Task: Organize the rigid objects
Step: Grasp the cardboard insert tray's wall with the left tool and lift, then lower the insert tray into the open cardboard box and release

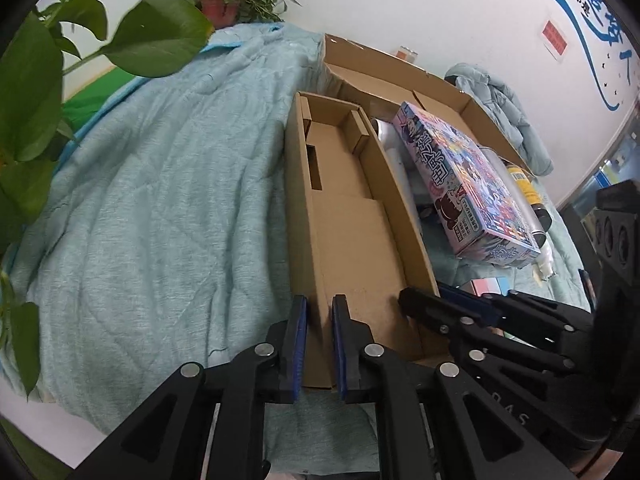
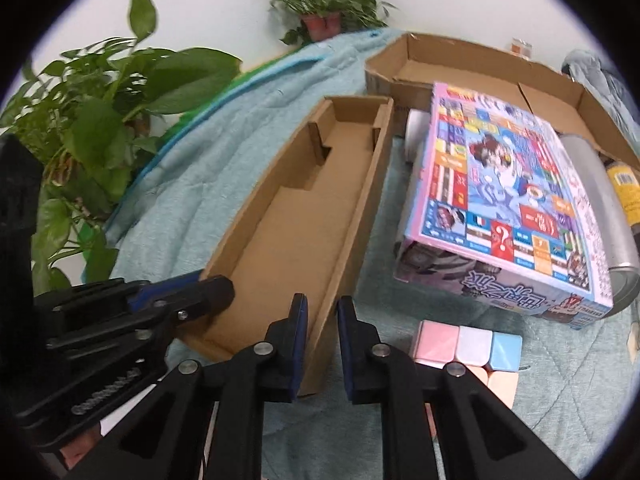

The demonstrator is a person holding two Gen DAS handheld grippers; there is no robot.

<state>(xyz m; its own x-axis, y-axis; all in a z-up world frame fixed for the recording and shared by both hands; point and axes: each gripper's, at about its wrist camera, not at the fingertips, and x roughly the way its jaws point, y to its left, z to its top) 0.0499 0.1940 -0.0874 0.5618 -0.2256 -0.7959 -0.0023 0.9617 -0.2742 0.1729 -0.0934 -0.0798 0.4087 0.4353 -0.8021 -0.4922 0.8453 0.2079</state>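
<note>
Long cardboard tray (image 1: 352, 216) lies frame centre on blue quilt (image 1: 160, 200). Near-end walls clamped by left gripper (image 1: 320, 340) and right gripper (image 2: 322, 344). Judged light, stiff; thin walls easily bent.

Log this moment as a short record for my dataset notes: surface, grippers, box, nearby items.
surface: teal quilt
left gripper: straddling the left wall of the narrow cardboard box at its near end
right gripper: straddling the right wall of the same box
box contents: nothing visible inside
beside box: colourful board game box resting tilted on a silver cylinder
near right gripper: pastel cube on the quilt
behind: larger open carton, potted plants
</note>
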